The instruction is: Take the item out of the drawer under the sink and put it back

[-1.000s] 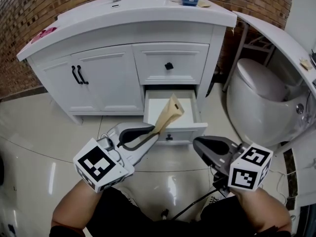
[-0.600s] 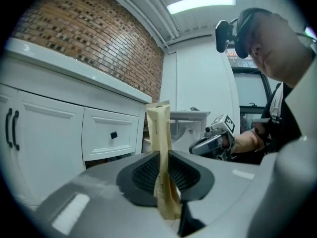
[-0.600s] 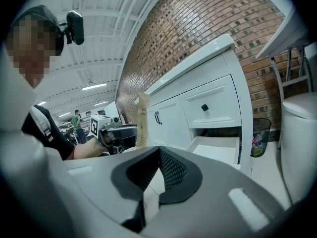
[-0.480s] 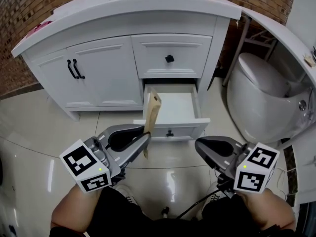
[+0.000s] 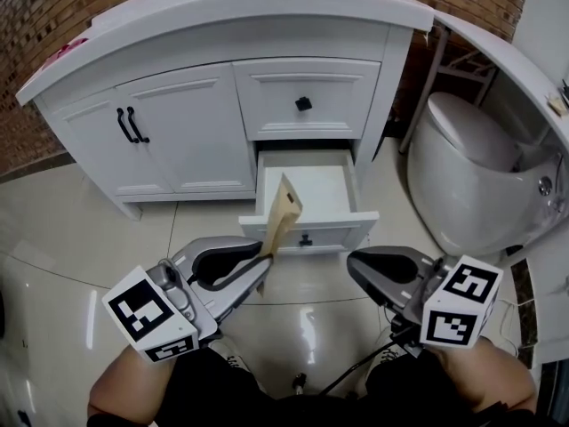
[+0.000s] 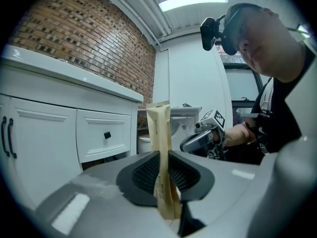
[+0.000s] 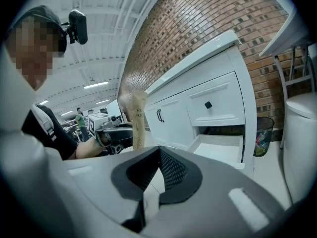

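Note:
A flat tan paper packet stands up from my left gripper, which is shut on its lower end in front of the open lower drawer of the white vanity. In the left gripper view the packet rises upright between the pads of the left gripper. The drawer shows only a bare white bottom. To the right, at about the same height, my right gripper is shut and holds nothing. From the right gripper view the packet is off to the left and the drawer is ahead.
Above the open drawer is a closed one with a black knob. Two cabinet doors with black handles are to the left. A white toilet stands close on the right. A dark cable lies on the glossy tile floor.
My left gripper has rolled and sunk a little toward me, and the packet turned with it: broad face, then edge-on, now leaning right. The right gripper has stayed still.

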`<act>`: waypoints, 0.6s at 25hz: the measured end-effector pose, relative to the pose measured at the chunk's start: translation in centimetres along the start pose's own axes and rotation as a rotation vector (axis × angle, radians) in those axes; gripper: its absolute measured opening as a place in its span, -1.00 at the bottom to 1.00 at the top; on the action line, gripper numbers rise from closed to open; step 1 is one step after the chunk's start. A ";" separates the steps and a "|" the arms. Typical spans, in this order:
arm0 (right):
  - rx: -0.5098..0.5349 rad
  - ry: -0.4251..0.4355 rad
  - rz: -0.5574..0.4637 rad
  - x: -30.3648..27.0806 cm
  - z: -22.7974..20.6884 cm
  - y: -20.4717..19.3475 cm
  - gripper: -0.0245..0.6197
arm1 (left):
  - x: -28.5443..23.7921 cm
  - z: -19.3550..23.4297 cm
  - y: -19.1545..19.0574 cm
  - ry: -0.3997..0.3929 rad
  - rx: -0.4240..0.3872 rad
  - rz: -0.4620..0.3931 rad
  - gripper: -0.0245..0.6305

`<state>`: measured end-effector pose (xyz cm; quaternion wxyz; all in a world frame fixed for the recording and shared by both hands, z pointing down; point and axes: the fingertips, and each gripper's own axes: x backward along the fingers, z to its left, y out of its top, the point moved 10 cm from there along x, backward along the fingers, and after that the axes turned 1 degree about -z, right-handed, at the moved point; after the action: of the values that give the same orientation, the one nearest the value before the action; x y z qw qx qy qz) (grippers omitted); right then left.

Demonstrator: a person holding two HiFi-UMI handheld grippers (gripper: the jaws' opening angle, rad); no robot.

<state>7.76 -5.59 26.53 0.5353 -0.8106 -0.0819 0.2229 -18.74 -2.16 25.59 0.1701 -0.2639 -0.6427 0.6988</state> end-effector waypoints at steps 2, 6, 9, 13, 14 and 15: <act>0.000 0.002 -0.003 -0.2 0.1 0.0 -0.91 | 0.2 0.0 0.1 0.006 -0.003 -0.002 -0.74; -0.001 0.001 0.000 -0.3 0.1 -0.2 -0.91 | 0.2 -0.2 0.1 0.003 -0.012 0.005 -0.75; 0.001 0.001 0.001 -0.2 0.1 -0.1 -0.91 | 0.0 -0.4 0.2 0.002 -0.017 -0.001 -0.75; 0.002 0.003 -0.004 -0.1 0.1 0.0 -0.91 | 0.0 0.0 0.0 0.027 -0.016 -0.007 -0.73; 0.001 0.001 -0.003 -0.1 0.1 0.0 -0.91 | 0.0 0.1 0.0 0.029 -0.008 -0.010 -0.72; 0.001 0.001 -0.003 -0.1 0.1 -0.1 -0.91 | 0.0 0.2 0.0 0.029 -0.002 -0.012 -0.72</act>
<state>7.67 -5.55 26.60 0.5361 -0.8103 -0.0828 0.2219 -18.85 -2.33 25.64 0.1836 -0.2704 -0.6426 0.6930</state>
